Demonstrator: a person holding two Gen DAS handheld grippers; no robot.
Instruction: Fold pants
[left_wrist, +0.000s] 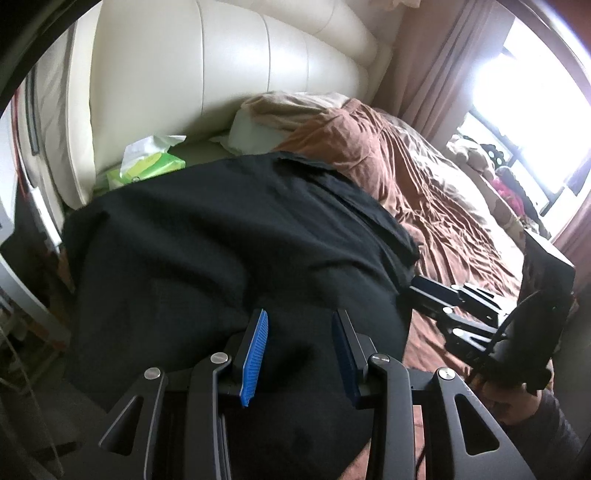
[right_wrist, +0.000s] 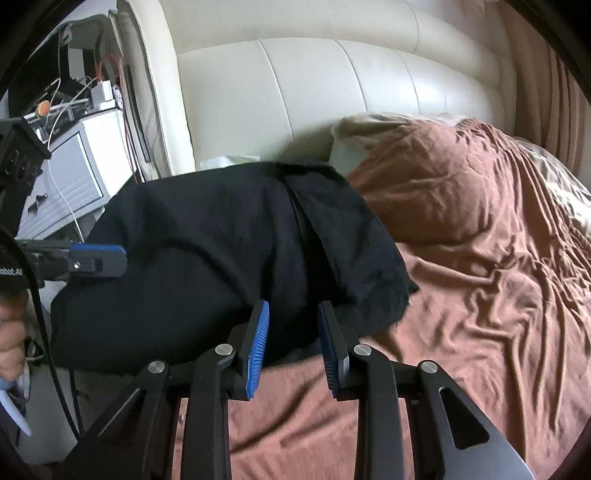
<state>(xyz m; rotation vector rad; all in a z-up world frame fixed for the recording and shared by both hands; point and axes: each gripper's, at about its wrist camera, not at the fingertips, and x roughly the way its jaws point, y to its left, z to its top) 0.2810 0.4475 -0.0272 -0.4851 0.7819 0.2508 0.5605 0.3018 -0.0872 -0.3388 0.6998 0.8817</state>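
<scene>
In the left wrist view, the left tool stands parted over the black pants, gripping nothing; they lie near the bed's head edge. In the right wrist view, the right tool is likewise parted at the pants' near hem, so regrasping an edge seems next.

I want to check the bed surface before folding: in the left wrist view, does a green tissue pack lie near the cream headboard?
Yes, the green tissue pack lies at the foot of the cream padded headboard, just beyond the black pants.

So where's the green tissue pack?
In the left wrist view, the tissue pack lies upper left, against the cream headboard, just behind the black pants.
</scene>
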